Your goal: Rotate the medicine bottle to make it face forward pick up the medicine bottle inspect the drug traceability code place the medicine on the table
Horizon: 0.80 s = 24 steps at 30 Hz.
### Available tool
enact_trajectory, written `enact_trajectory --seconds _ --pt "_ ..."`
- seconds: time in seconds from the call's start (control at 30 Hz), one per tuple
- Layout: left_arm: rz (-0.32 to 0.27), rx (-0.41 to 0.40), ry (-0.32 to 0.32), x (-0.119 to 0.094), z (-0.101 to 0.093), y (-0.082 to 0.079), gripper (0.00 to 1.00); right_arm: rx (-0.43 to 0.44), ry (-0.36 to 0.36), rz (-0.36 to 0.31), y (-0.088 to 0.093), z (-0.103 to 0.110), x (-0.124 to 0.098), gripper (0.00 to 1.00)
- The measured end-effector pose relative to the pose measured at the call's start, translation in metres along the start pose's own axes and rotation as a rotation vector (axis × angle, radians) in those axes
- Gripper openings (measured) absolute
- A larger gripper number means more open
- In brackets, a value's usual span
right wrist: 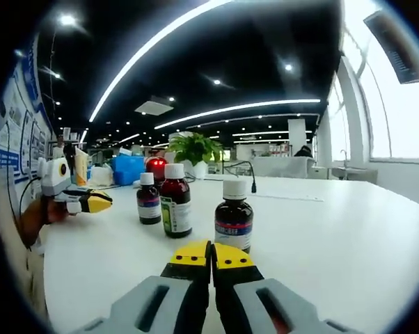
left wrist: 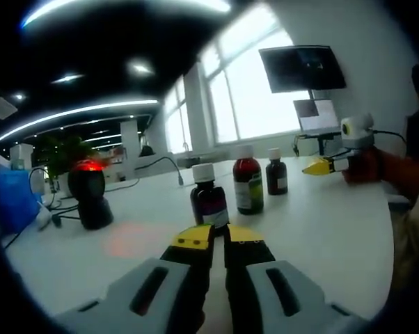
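Yellow-tipped jaws of the left gripper [left wrist: 218, 235] are sitting pressed together in the left gripper view, clenched on nothing, with the nearest medicine bottle [left wrist: 209, 197] standing just beyond the tips, upright on the white table [left wrist: 321, 223]. In the right gripper view the right gripper [right wrist: 211, 255] is likewise closed and empty, its tips pointing at the same white-capped bottle [right wrist: 233, 217], which is close ahead but apart from them.

Count: three dark bottles with white caps are standing on the table. The nearest is alone; the other two, a taller bottle with a green label [left wrist: 248, 182] and a smaller bottle [left wrist: 276, 172], are standing just beside each other further back. One barcode scanner [left wrist: 88, 193], glowing red on top, is sitting off to one side of the table. One blue bin [left wrist: 11, 198] is resting near the table edge beyond the scanner. One monitor [left wrist: 302, 67] is hanging by the window.

Judgement: step in hand looks like turning the nearest bottle so its label faces forward; nothing is gripped yet. To do it well, I would be opening one claw wide enough to straddle the cap or shoulder, closing gently, and twisting about the bottle's own axis while keeping the base flat, so that it neither tips nor slides toward the other two.
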State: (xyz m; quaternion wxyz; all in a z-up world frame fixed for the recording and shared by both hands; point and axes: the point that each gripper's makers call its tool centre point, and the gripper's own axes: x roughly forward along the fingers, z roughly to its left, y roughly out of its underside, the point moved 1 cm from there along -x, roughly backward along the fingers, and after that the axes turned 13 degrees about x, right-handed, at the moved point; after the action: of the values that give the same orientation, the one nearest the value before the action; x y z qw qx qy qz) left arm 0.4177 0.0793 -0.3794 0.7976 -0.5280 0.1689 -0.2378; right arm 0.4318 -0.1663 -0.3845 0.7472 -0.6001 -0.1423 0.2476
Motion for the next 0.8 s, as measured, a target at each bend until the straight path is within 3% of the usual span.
enact_trajectory --seconds 0.17,0.33,0.8 --pt "0.001 0.031 0.003 -0.001 -0.004 -0.001 0.0 0.004 0.003 -0.004 0.0 0.001 0.0 0.0" --pt "-0.009 -0.002 0.011 -0.001 -0.003 -0.002 0.0 -0.009 -0.009 0.0 0.001 0.004 0.0 0.0" --pt "-0.008 0.016 0.004 -0.003 -0.003 -0.003 0.0 -0.078 -0.018 -0.009 -0.002 0.015 0.0 0.0"
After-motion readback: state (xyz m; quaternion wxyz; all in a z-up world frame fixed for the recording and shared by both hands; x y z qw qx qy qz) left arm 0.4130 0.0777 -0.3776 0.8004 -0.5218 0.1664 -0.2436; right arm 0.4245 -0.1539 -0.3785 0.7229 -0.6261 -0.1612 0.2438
